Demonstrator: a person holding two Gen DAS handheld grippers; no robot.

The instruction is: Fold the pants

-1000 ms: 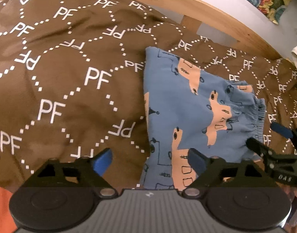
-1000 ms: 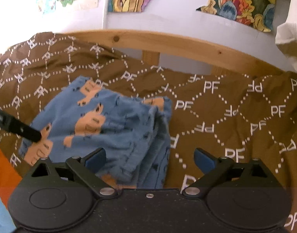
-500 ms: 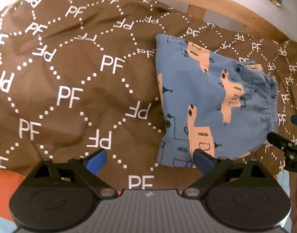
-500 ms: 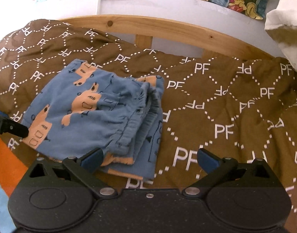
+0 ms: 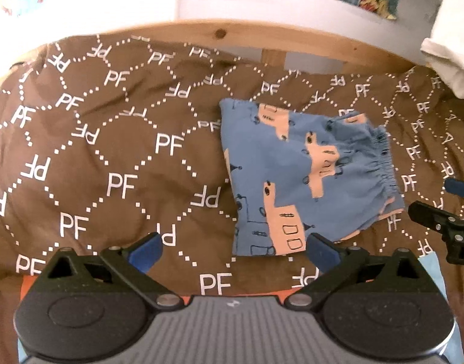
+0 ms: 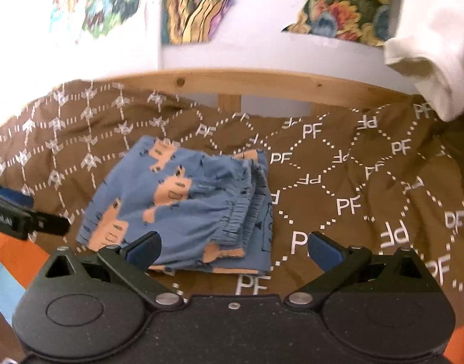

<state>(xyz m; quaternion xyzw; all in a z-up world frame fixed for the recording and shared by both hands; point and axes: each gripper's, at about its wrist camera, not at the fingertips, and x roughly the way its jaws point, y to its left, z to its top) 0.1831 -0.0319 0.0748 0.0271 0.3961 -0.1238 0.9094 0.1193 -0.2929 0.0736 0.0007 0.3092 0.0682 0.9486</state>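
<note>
Blue pants [image 5: 304, 179] [image 6: 183, 209] with an orange print lie folded into a compact stack on the brown bedspread [image 5: 116, 157] [image 6: 353, 200]. The elastic waistband faces right. My left gripper [image 5: 233, 250] hovers near the stack's front left corner, its jaws still opening wide with nothing between them. My right gripper [image 6: 233, 248] hangs just in front of the stack, open and empty. Each gripper's tip shows at the edge of the other's view.
A wooden bed rail [image 5: 262, 39] [image 6: 262, 83] runs along the back below a white wall with colourful pictures [image 6: 195, 3]. A white cloth [image 6: 429, 48] hangs at the right. Orange and light blue fabric [image 6: 7, 261] shows at the bed's near edge.
Both grippers have pulled back and up from the pants, so the stack sits farther away. The left jaws have widened. The folded pants have stayed in place.
</note>
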